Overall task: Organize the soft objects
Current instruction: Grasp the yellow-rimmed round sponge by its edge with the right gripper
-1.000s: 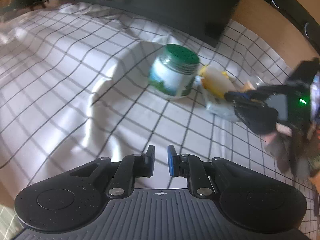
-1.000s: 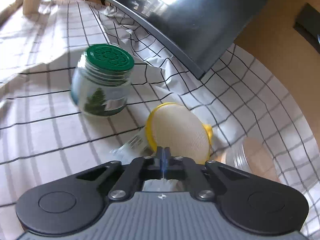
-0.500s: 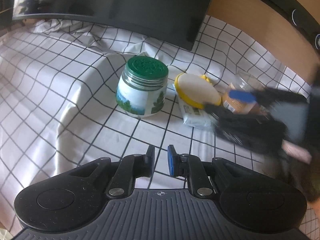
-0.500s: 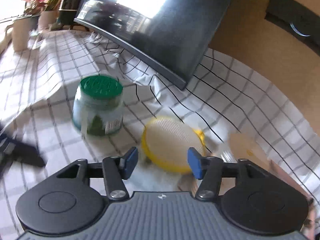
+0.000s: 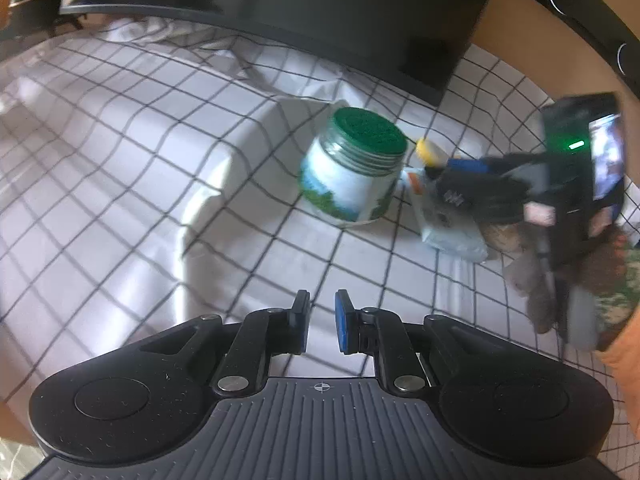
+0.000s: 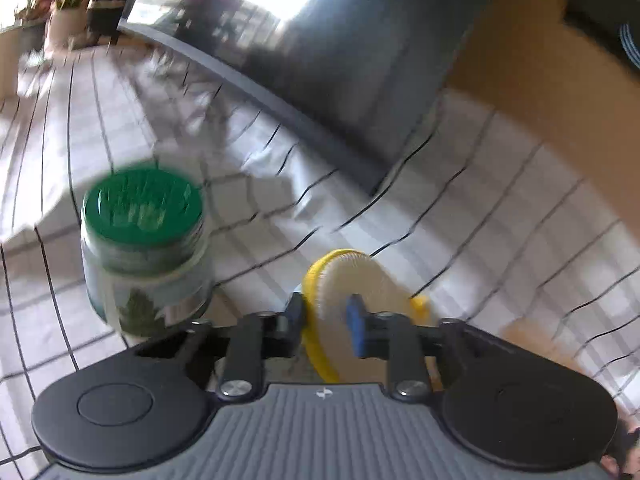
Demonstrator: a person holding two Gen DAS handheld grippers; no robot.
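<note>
My right gripper [image 6: 325, 322] is shut on a round yellow-rimmed sponge pad [image 6: 352, 280], held on edge between the two fingers. In the left wrist view the right gripper [image 5: 460, 188] is beside the green-lidded jar [image 5: 356, 168], over a white soft packet [image 5: 448, 228], with the yellow pad [image 5: 430, 152] peeking out behind it. My left gripper [image 5: 321, 322] hovers above the checked cloth [image 5: 160, 184], its jaws a small gap apart and empty.
The green-lidded jar [image 6: 144, 248] stands left of the pad. A dark monitor [image 5: 320, 8] stands at the back, on the cloth. A brownish glass jar [image 6: 532, 340] lies right of the pad, blurred. The cloth is rumpled near the monitor.
The right gripper opened wide, moved onto the yellow pad and closed on it, tipping it on edge. The left gripper has swung slightly; its jaws have kept the same small gap.
</note>
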